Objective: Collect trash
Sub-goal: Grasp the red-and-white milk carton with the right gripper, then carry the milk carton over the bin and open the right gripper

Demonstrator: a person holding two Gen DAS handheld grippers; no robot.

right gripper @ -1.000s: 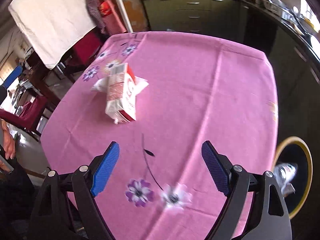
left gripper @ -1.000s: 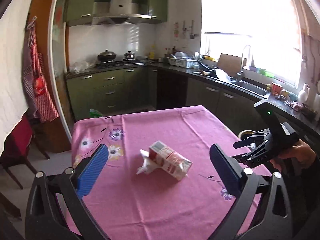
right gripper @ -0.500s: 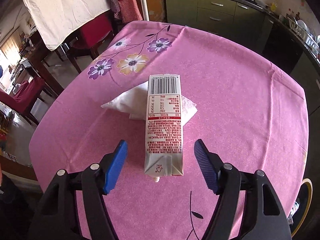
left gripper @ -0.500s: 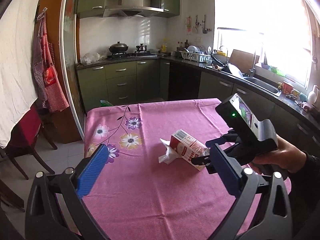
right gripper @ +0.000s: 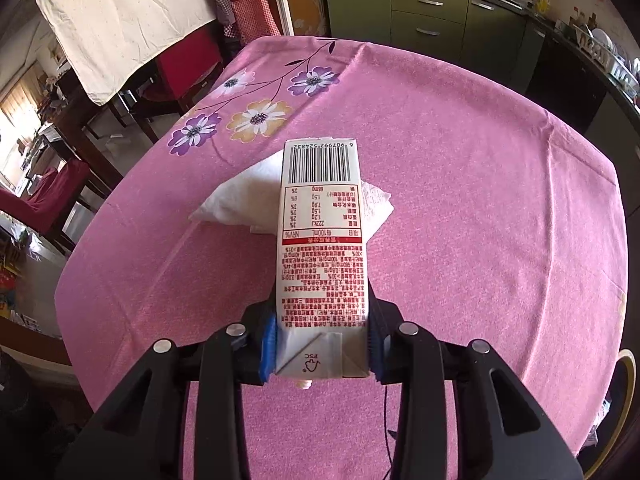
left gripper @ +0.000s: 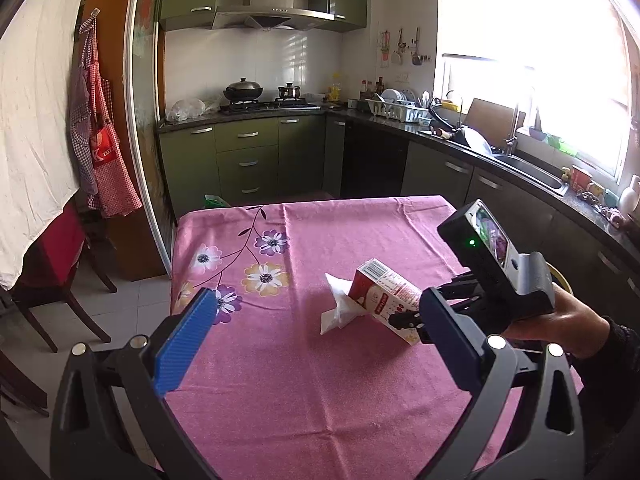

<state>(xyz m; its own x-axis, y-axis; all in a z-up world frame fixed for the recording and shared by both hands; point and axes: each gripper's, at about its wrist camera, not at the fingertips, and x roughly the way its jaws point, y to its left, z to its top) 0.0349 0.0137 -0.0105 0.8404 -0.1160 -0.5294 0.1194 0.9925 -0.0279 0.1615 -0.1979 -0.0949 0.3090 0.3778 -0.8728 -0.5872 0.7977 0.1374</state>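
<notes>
A red and white milk carton (right gripper: 322, 248) lies on the pink flowered tablecloth (right gripper: 480, 184), partly over a crumpled white tissue (right gripper: 244, 200). My right gripper (right gripper: 322, 342) is shut on the carton's near gabled end, blue pads against both sides. In the left wrist view the carton (left gripper: 380, 300) sits tilted with its far end raised, the tissue (left gripper: 338, 308) under it, and the right gripper (left gripper: 408, 318) grips it from the right. My left gripper (left gripper: 316, 344) is open and empty, above the table's near part, short of the carton.
A round bin with a yellow rim (right gripper: 624, 396) stands on the floor at the table's right edge, with trash in it. Dark chairs (left gripper: 60, 280) stand left of the table. Green kitchen cabinets (left gripper: 256, 160) and a sink counter (left gripper: 532, 168) lie beyond.
My right gripper moved up to the carton and closed on its near end. The carton's far end has tipped up. My left gripper stayed open and shifted its view slightly.
</notes>
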